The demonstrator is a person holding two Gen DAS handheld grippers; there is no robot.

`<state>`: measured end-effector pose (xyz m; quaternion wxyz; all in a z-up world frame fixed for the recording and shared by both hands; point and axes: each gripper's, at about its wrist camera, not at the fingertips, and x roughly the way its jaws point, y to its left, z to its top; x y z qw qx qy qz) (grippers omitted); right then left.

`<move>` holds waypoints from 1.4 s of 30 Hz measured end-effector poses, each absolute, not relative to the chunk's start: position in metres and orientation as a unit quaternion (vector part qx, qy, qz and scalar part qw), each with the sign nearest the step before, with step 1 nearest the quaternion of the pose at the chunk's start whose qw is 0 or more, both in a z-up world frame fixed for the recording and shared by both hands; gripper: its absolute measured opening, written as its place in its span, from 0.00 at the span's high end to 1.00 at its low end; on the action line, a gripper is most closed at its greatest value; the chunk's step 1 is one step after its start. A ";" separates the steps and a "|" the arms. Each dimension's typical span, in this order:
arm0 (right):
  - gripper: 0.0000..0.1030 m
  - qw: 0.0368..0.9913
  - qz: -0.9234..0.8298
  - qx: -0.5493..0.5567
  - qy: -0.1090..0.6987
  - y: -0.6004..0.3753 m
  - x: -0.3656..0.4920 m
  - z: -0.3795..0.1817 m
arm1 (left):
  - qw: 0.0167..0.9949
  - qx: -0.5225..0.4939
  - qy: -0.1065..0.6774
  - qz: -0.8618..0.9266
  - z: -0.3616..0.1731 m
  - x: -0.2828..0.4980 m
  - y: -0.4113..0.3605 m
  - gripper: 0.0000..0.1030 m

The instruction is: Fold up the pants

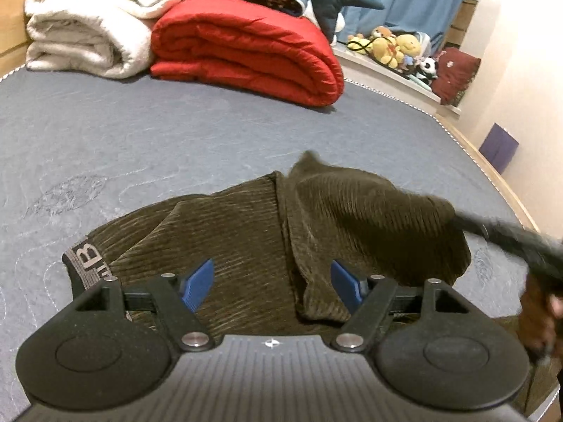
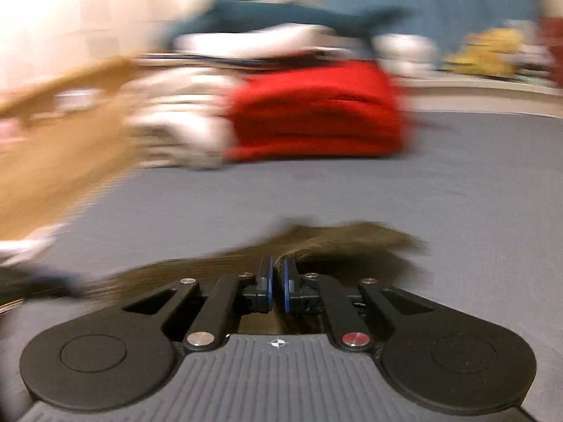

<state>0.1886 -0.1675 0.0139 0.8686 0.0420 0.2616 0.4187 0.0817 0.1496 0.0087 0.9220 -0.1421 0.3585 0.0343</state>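
Two grippers are engaged: pants [image 1: 246, 232] fabric is pinched by the right gripper [image 2: 278, 274] at 3 o'clock, presumably for folding, while the left gripper [image 1: 272, 283] is held wide.

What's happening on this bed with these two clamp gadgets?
Someone is folding a pair of dark olive corduroy pants on a grey mattress, using a handheld gripper in each hand. The right gripper has its fingers shut on a bunch of the fabric and looks to be mid-swing, since its view is blurred. The left gripper hangs open over the pants. A red quilt and white blanket sit folded behind.
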 end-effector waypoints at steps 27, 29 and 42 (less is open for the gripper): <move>0.88 0.856 0.424 -0.013 0.297 -0.122 0.161 0.000 | 0.910 -0.157 0.379 0.057 0.000 0.086 0.160 0.23; 0.88 0.820 0.503 -0.036 0.271 -0.118 0.138 0.011 | 0.909 -0.158 0.380 0.061 -0.001 0.086 0.162 0.23; 0.48 0.754 0.566 -0.050 0.330 -0.128 0.125 -0.003 | 0.905 -0.165 0.387 0.059 -0.001 0.087 0.161 0.22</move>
